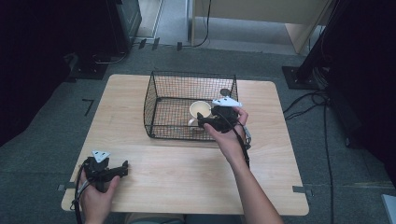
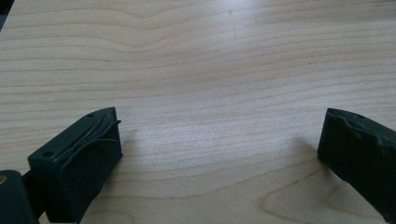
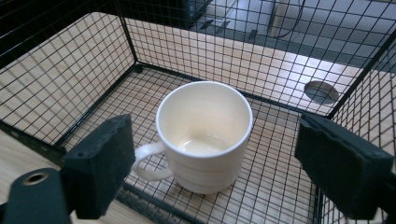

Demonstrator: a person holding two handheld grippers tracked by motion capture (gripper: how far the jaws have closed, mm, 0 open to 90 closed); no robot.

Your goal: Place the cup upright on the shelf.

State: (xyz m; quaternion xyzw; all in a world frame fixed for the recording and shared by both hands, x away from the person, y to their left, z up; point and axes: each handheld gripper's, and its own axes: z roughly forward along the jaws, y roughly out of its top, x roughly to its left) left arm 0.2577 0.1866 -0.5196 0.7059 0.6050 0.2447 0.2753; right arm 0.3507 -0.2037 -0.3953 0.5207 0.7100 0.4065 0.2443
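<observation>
A cream mug [image 1: 200, 110] stands upright and empty inside a black wire basket [image 1: 194, 73], near its front right corner. My right gripper [image 1: 203, 122] hangs over that corner. In the right gripper view the mug [image 3: 204, 135] sits between the jaws of the right gripper [image 3: 217, 135], which stand wide apart on either side without touching it. Its handle points to the left of that view. My left gripper [image 1: 122, 169] rests low at the table's near left; in the left gripper view the left gripper [image 2: 222, 126] is open over bare wood [image 2: 210, 56].
The basket sits mid-table towards the back, on a light wooden table [image 1: 187, 172]. A round cable hole [image 3: 320, 91] lies in the tabletop behind the basket's far right corner. Cables and dark stands [image 1: 308, 70] stand on the floor around the table.
</observation>
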